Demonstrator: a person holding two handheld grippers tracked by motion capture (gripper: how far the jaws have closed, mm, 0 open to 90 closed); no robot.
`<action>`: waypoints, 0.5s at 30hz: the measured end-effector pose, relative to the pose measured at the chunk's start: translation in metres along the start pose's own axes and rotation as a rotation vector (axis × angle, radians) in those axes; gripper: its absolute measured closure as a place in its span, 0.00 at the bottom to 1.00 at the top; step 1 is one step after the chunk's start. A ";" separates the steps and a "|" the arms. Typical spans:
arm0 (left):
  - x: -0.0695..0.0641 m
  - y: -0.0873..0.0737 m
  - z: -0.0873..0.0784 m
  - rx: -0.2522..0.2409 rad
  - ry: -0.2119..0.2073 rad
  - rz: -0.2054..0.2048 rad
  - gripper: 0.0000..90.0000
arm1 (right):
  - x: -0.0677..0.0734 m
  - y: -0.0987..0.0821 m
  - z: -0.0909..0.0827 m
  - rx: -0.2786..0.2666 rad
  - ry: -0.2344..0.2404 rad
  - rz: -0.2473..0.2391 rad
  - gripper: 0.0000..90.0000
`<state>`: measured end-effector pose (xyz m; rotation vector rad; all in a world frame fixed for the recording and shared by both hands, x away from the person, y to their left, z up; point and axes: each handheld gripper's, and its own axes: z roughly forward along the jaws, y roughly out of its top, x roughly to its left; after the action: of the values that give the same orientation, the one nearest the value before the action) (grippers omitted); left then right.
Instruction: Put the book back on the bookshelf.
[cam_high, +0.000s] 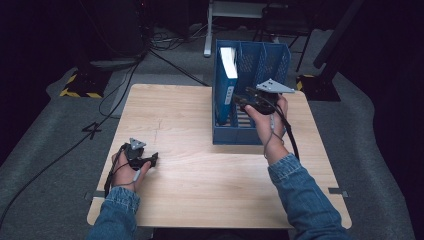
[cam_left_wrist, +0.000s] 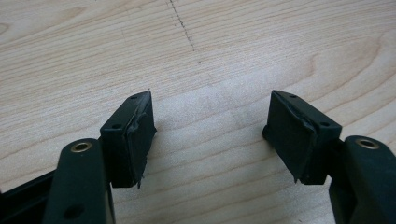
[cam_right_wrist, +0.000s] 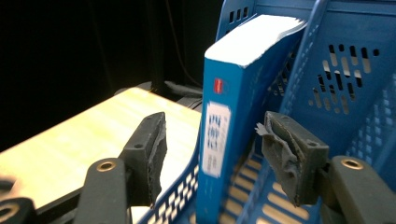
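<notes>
A blue book with a white label on its spine stands upright in the leftmost slot of a blue slotted file rack at the table's far side. My right gripper hovers in front of the rack, open. In the right gripper view the book stands beyond the gripper, seen between its two jaws, and neither pad touches the book or the rack. My left gripper rests low near the table's front left. It is open, with bare wood between its fingers.
The wooden table is light-coloured, with a faint pencil line on its left half. The rack's two right slots hold nothing. Cables and stand bases lie on the grey floor beyond the table.
</notes>
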<state>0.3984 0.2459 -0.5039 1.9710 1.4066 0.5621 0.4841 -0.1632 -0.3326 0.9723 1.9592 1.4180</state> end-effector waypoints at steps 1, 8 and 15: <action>0.000 0.000 0.000 0.001 0.001 0.000 0.36 | -0.002 -0.001 -0.007 0.005 0.007 -0.003 0.46; 0.000 0.002 0.002 0.003 -0.006 0.007 0.34 | -0.018 -0.014 -0.055 0.026 0.041 -0.007 0.45; -0.002 0.006 0.006 0.006 -0.009 0.012 0.31 | -0.042 -0.040 -0.095 0.066 0.055 -0.006 0.45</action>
<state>0.4056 0.2409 -0.5039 1.9861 1.3932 0.5546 0.4278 -0.2588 -0.3411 0.9654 2.0592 1.3986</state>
